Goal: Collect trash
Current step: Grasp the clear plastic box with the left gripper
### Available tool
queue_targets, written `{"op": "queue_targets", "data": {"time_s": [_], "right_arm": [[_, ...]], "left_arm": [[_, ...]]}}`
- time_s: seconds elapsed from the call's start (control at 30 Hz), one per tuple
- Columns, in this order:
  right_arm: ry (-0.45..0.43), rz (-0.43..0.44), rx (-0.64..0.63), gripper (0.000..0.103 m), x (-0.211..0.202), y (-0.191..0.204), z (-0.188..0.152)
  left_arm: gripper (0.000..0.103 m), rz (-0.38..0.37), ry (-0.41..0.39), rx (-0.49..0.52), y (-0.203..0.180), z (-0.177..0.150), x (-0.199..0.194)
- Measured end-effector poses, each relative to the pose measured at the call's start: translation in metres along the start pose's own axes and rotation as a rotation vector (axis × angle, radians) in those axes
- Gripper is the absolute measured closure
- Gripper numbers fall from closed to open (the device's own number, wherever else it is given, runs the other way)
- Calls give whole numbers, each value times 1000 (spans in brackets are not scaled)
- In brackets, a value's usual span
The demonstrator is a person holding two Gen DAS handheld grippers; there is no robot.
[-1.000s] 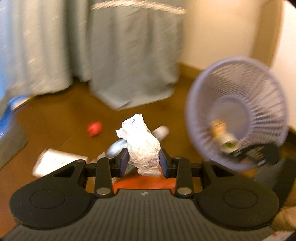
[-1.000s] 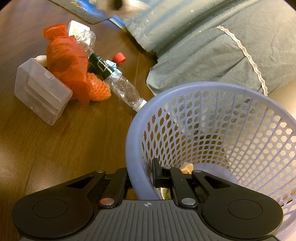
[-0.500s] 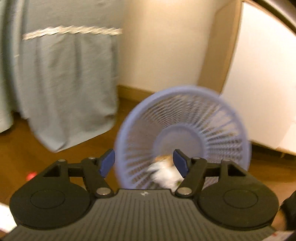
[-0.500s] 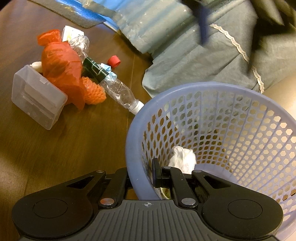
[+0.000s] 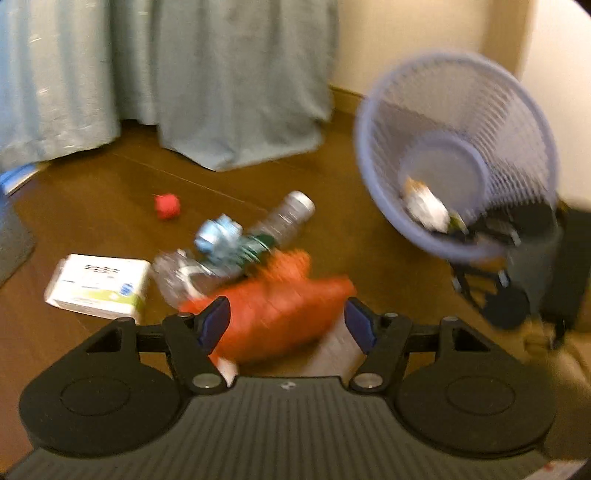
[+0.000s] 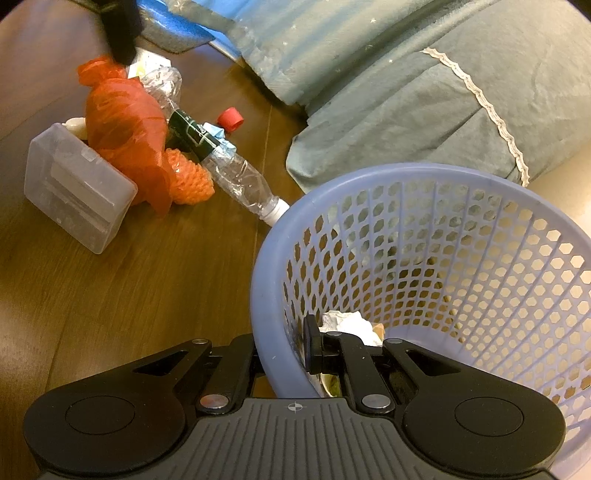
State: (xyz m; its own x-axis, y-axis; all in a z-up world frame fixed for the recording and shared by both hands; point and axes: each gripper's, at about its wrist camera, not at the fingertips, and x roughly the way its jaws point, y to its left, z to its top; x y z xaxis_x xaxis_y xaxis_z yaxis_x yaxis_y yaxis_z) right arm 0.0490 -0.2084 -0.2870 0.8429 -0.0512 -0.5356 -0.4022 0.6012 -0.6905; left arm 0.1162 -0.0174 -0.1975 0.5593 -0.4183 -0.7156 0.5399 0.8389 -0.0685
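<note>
My right gripper (image 6: 284, 354) is shut on the rim of the lilac mesh basket (image 6: 266, 280), holding it tilted. A crumpled white paper (image 6: 347, 325) lies inside, also seen as the paper (image 5: 424, 210) in the basket (image 5: 369, 155). My left gripper (image 5: 288, 321) hangs open and empty above an orange plastic bag (image 5: 280, 314). On the wood floor lie a crushed clear bottle (image 6: 236, 177), an orange net (image 6: 188, 181), a red cap (image 6: 229, 119), a clear plastic box (image 6: 74, 184) and a white carton (image 5: 99, 286).
Grey-green curtains (image 5: 221, 74) hang to the floor behind the trash. A blue mat (image 6: 177, 29) lies far left. A cream wall (image 5: 424, 37) stands behind the basket. A dark shape (image 6: 120, 31), probably the left gripper, shows above the orange bag (image 6: 125, 125).
My left gripper let go of the crumpled paper, which dropped into the basket. It then swung back left, open, over the orange bag. The right gripper kept its hold on the rim.
</note>
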Motion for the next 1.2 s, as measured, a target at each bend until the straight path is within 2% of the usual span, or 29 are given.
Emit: {"op": "queue_targets", "data": {"time_s": [0.07,0.13,0.43,0.6,0.8,0.97,1.2], "right_arm": [[2,1,-5,98,0,1,-1],[3,3,-10,98,0,2,-1],[5,6,-22,98,0,4,-2],[5,7,-23,98,1,5,-3],[6,8,-28,98,0,5,-4],[6,8,-29,98,1,5,-4],[6,7,-28,98,1,6,-4]], "left_arm": [[43,-22,25,77,-10,-8,5],[52,-34,54,133,-19,-14,12],[56,-55,134,186,-32,-33,36],[57,-48,151,200,-29,-34,45],[71,-64,177,217,-27,-32,54],[73,-60,171,221,-28,-32,48],[76,-60,120,214,-32,-24,27]]}}
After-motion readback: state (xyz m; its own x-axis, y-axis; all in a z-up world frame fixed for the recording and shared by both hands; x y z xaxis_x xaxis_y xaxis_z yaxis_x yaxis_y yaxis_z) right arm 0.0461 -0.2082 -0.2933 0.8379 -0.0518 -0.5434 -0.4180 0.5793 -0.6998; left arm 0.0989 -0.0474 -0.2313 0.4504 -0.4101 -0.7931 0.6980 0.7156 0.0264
